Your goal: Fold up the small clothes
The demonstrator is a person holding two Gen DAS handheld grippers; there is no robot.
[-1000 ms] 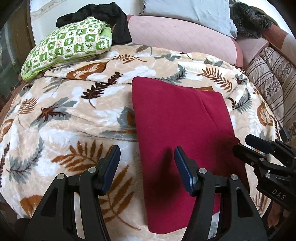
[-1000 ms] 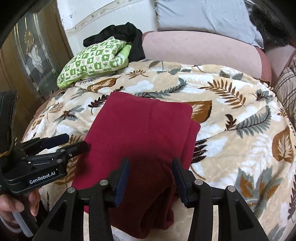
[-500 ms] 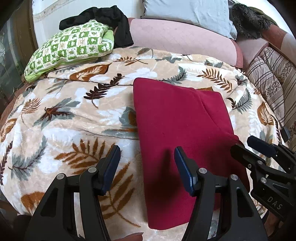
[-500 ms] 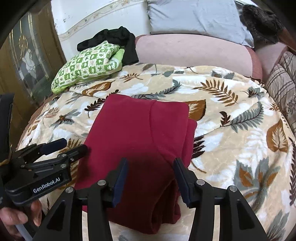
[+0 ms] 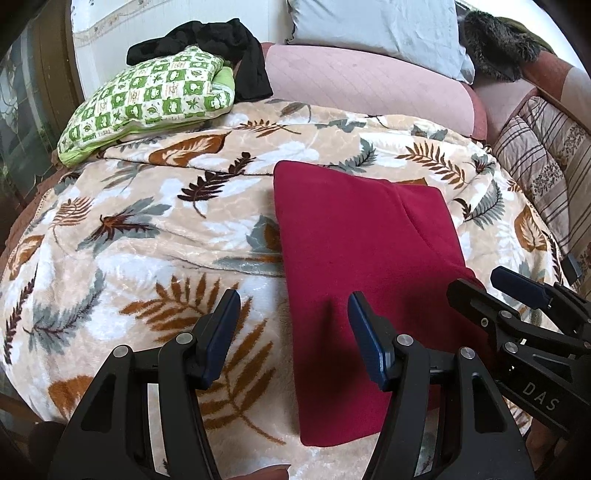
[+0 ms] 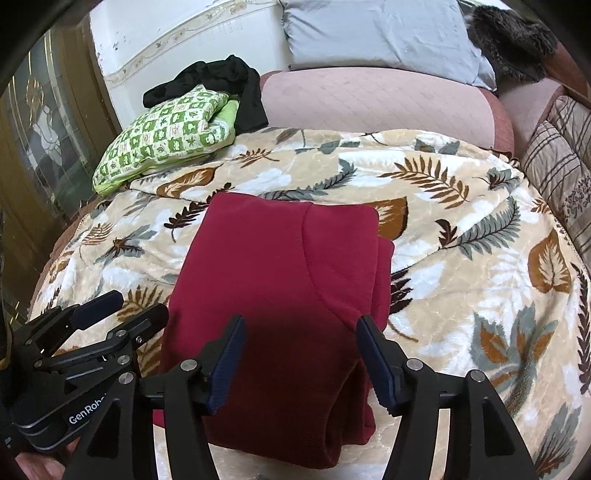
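A dark red garment (image 5: 362, 236) (image 6: 280, 280) lies folded in a long rectangle on the leaf-patterned blanket (image 5: 147, 236) (image 6: 461, 236). My left gripper (image 5: 291, 314) hovers open above its near left edge, nothing between the blue pads. My right gripper (image 6: 301, 338) hangs over the garment's near end, its jaws opening and empty. Each gripper shows in the other's view: the right one (image 5: 491, 291) at the garment's right side, the left one (image 6: 122, 308) at its left side.
A green checked cushion (image 5: 147, 99) with black clothing (image 5: 221, 44) draped behind it lies at the far left. A pink bolster (image 5: 369, 81) and grey pillow (image 5: 376, 33) line the back. Striped bedding (image 5: 546, 170) sits at the right. A glass door (image 6: 40, 147) stands left.
The right gripper's jaws have spread wider over the garment. Both grippers have stayed nearly where they were; the garment lies unmoved.
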